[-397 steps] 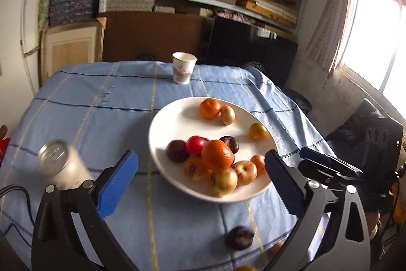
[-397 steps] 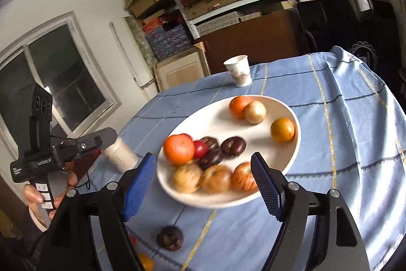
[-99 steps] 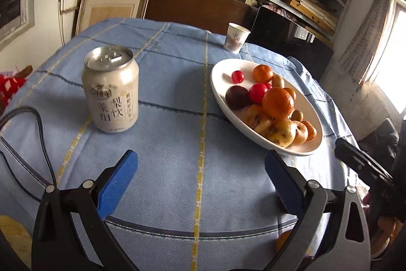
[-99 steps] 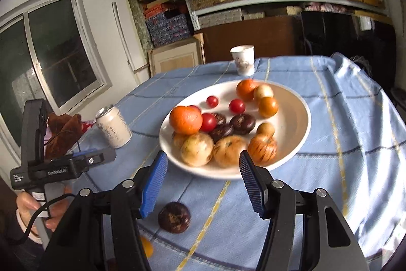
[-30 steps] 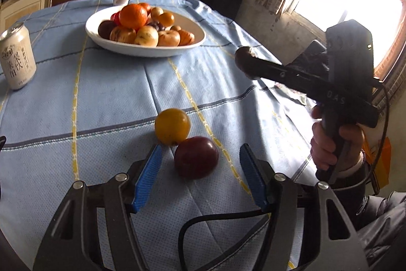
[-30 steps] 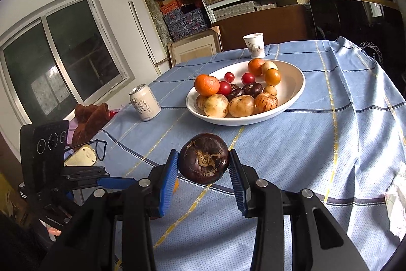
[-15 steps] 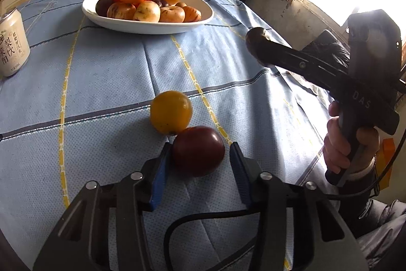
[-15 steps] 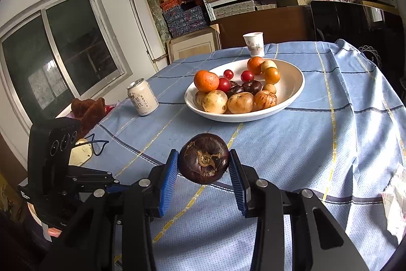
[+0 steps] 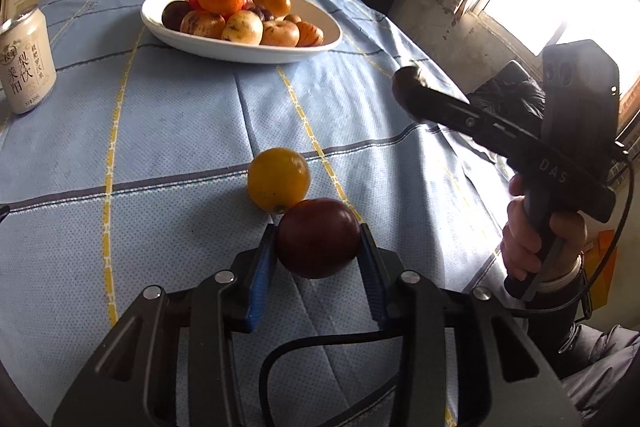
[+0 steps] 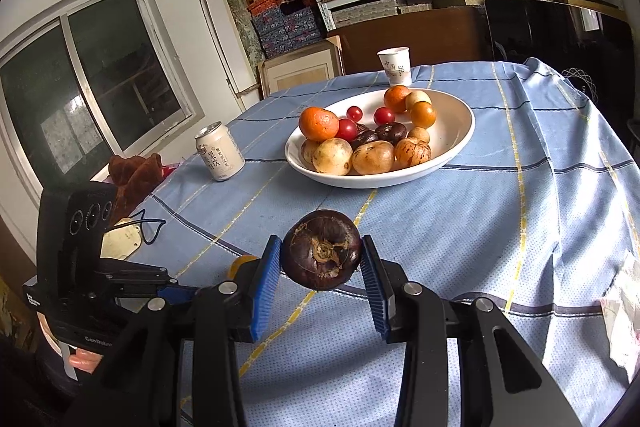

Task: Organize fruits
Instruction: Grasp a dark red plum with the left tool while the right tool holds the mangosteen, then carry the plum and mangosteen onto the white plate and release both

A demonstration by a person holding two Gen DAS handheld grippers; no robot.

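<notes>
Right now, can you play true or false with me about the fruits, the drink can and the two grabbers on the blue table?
1. The left gripper has a dark red round fruit between its blue pads. True; its jaws have just been closing on it.
2. The right gripper is empty. False: it holds a dark purple-brown round fruit up above the blue checked tablecloth.
3. The yellow round fruit lies in the white oval bowl. False: it sits on the tablecloth, right beside the dark red fruit.
4. The pale drink can stands upright. True.
5. The white paper cup is in the bowl. False: it stands on the tablecloth behind the bowl.
</notes>
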